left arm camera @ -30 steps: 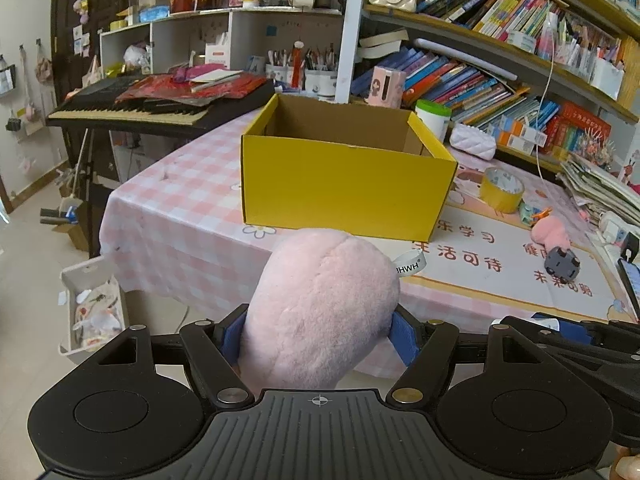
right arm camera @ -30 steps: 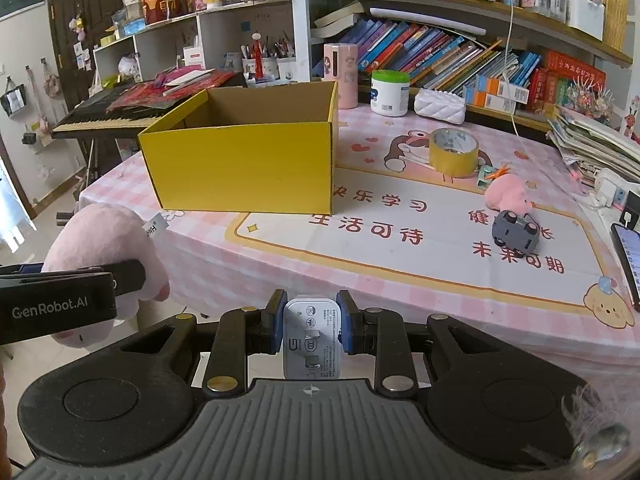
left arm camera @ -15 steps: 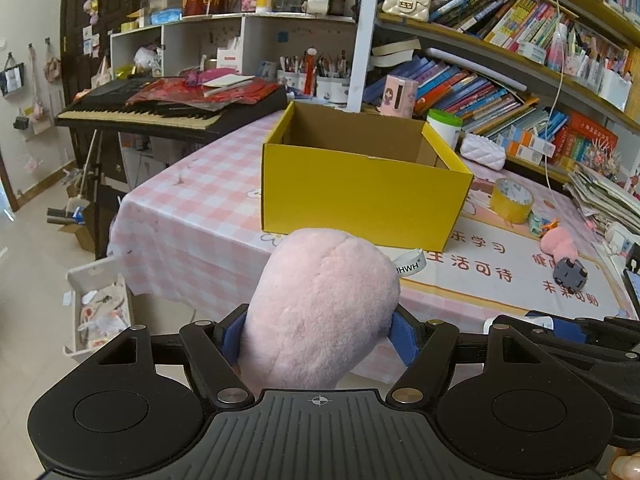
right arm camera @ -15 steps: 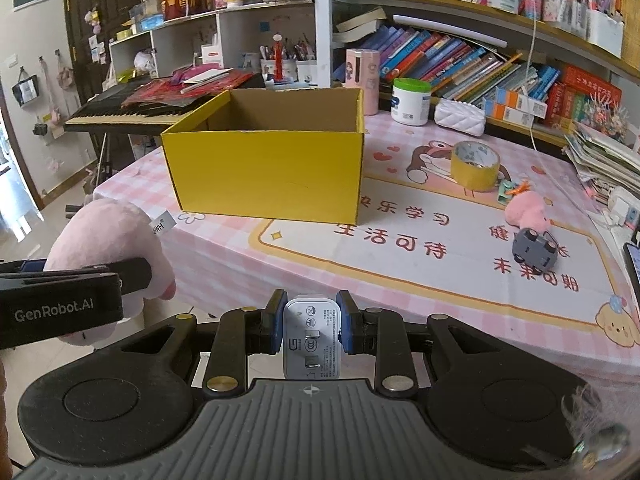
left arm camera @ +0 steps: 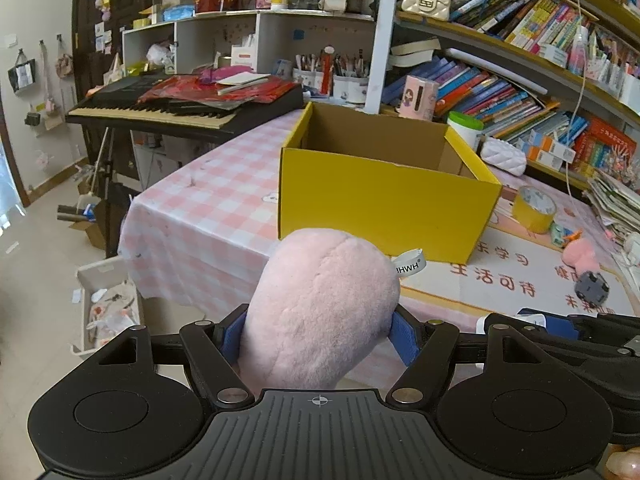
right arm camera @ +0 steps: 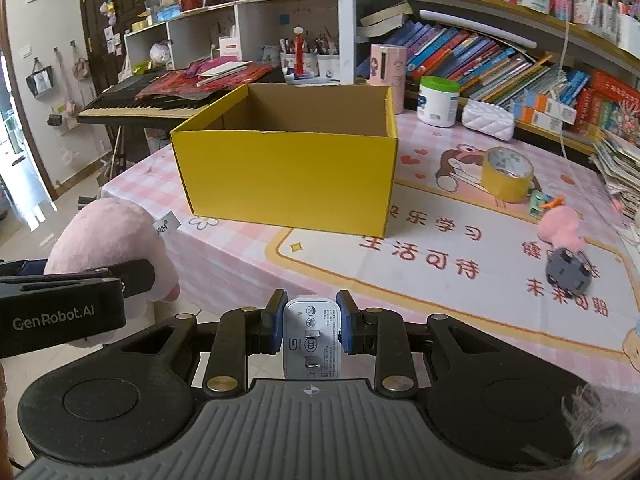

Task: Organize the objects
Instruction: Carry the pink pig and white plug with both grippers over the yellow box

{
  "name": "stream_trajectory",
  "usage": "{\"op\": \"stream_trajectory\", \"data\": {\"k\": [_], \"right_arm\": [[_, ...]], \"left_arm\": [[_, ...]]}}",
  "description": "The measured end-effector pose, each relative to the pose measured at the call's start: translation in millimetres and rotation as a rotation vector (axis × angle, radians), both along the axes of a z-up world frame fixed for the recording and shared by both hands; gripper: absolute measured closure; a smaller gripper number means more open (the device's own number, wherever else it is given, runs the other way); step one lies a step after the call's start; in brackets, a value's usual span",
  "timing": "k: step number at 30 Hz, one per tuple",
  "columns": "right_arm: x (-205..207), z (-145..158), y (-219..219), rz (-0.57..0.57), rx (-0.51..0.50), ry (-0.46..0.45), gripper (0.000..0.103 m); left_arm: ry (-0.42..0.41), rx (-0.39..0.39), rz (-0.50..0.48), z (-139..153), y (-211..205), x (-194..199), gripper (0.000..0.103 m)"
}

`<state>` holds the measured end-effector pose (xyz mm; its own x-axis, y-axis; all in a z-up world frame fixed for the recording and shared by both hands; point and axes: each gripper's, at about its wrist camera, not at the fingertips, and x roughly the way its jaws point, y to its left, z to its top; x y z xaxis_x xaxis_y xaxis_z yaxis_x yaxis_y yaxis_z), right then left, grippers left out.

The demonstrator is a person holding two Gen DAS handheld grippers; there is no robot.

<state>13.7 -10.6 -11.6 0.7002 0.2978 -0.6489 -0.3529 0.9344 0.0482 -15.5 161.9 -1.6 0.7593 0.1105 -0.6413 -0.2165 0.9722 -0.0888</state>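
Pink plush toy [left arm camera: 320,312] gripped between the blue pads of the left tongs [left arm camera: 320,336], held in the air before the table [left arm camera: 192,216] edge, not yet over the yellow box [left arm camera: 380,204]. White charger [right arm camera: 312,340] clamped tight in the right tongs [right arm camera: 312,328], also short of the table. Box open on top, and apparently empty as far as the inside shows. So, probably early in the task: two things lifted, none put in. Left on the table: tape roll [right arm camera: 507,174], small pink toy [right arm camera: 560,228], grey toy car [right arm camera: 568,270]. Near wall of the box in the way; must go above its rim.
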Motion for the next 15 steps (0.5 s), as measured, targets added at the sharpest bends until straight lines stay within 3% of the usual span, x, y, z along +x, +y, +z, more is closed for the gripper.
{"op": "stream_trajectory", "data": {"k": [9,15], "right_arm": [[38.9,4.0,10.5,0.057,0.009,-0.009,0.078],[64.6,25.4,14.9,0.085,0.030,-0.117,0.078]], "left_arm": [[-0.039,0.019,0.014,10.0,-0.7,32.8,0.032],[-0.116,0.041,0.045,29.8,0.1,61.9,0.032]]}}
